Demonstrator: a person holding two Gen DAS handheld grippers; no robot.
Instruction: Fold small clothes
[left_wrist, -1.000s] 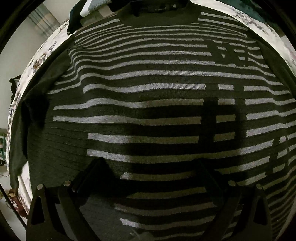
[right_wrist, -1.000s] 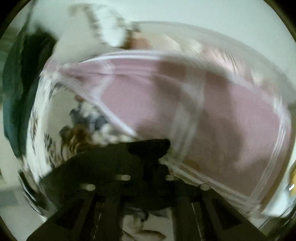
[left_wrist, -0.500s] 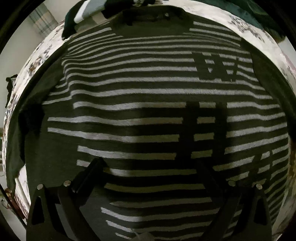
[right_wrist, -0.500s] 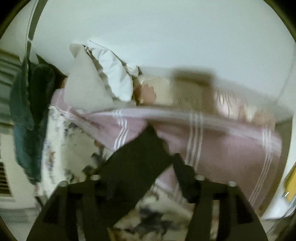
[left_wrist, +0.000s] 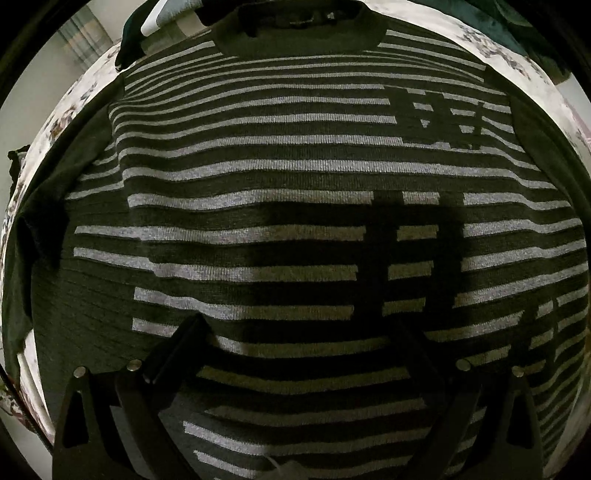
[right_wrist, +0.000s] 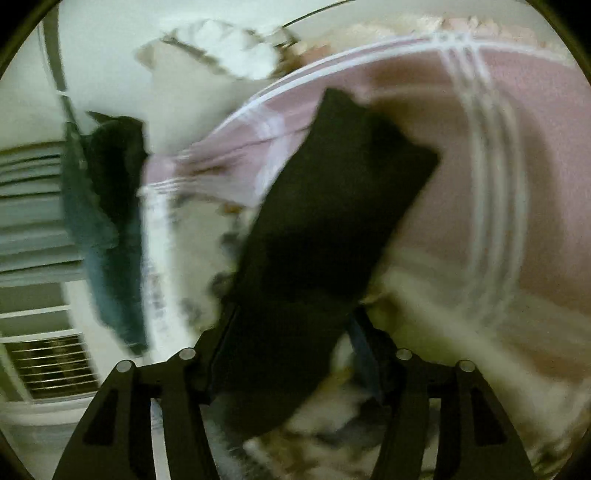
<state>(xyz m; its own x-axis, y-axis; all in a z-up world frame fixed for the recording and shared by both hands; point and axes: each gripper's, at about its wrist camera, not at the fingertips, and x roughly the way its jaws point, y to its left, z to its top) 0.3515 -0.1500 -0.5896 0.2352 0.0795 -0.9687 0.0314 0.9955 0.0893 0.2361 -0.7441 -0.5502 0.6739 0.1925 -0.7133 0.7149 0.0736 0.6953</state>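
Observation:
A dark sweater with grey stripes (left_wrist: 258, 166) lies spread flat, its collar (left_wrist: 299, 33) at the top of the left wrist view. My left gripper (left_wrist: 299, 332) hovers open over the sweater's lower part, pointing almost straight down, with nothing between its fingers. The right wrist view is blurred. There a plain dark sleeve (right_wrist: 332, 206) runs up from between the fingers of my right gripper (right_wrist: 291, 317) across the bed. Those jaws stand wide apart and the pads do not press the sleeve.
The sweater rests on a floral bedsheet (left_wrist: 74, 107). A pink blanket with white stripes (right_wrist: 535, 166) covers the bed beyond the sleeve. White pillows (right_wrist: 229, 48) sit at the head. A teal garment (right_wrist: 107, 258) hangs at the bed's left side.
My right gripper was shut on the dark sleeve a second ago and has let it go. It has sunk and rolled, and the sleeve now stretches out ahead. The left gripper has barely moved.

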